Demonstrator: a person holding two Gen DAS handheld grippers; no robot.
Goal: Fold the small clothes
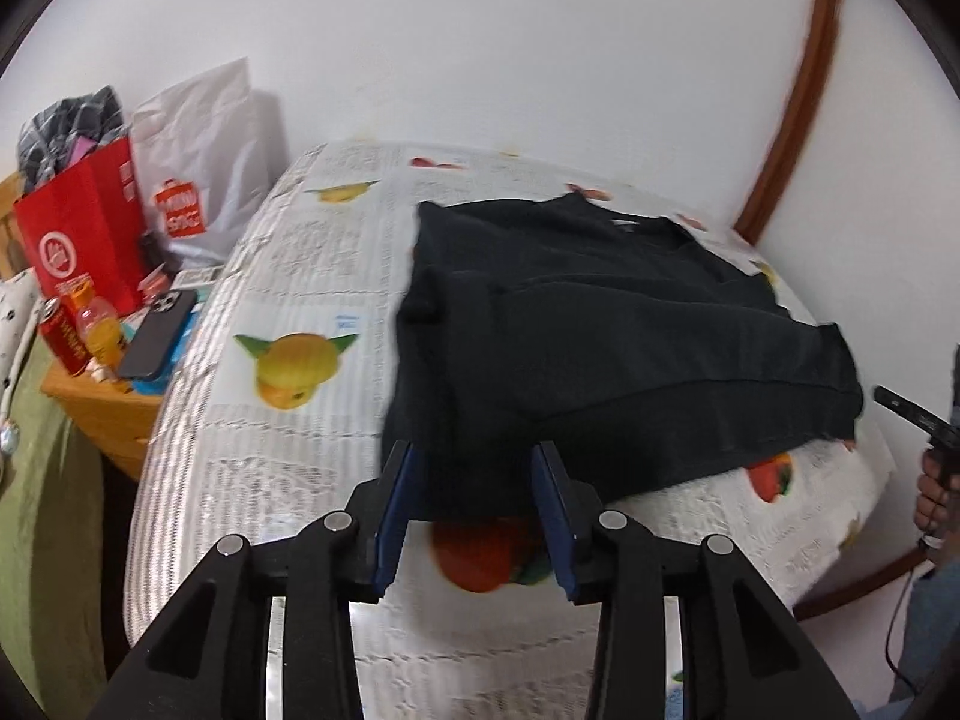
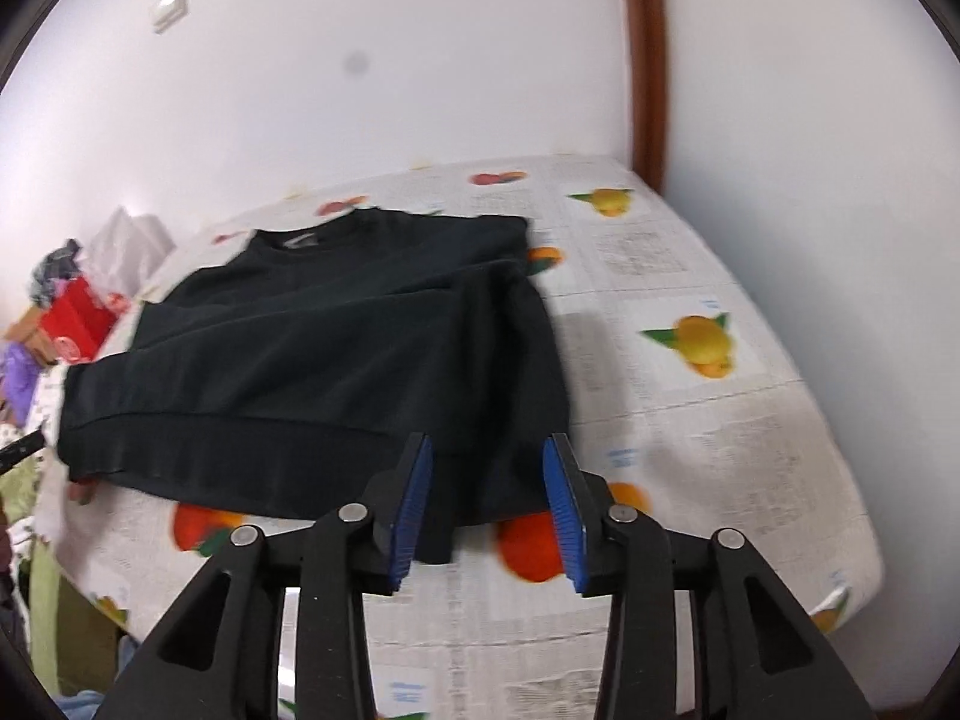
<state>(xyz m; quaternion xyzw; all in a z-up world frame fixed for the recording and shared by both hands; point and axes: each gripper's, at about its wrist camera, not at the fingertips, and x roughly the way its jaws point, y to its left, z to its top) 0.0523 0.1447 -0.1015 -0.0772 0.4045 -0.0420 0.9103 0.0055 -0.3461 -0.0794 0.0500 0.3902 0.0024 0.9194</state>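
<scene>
A black sweater (image 1: 606, 330) is lying on a white tablecloth (image 1: 288, 252) that is showing grey newsprint-like blocks and printed yellow and orange-red fruit with green leaves. The pads (image 1: 396, 510) on the black left gripper (image 1: 477, 510) are looking dark blue, and those on the black right gripper (image 2: 489, 504) are showing a brighter blue. A red bag (image 1: 84, 246) with white markings is standing beside a white bag (image 1: 210, 180) bearing an orange-red logo. The wall (image 1: 480, 48) is appearing white, with brown trim (image 1: 804, 90).

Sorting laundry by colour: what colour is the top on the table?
Black top, clearest in the right wrist view.
</scene>
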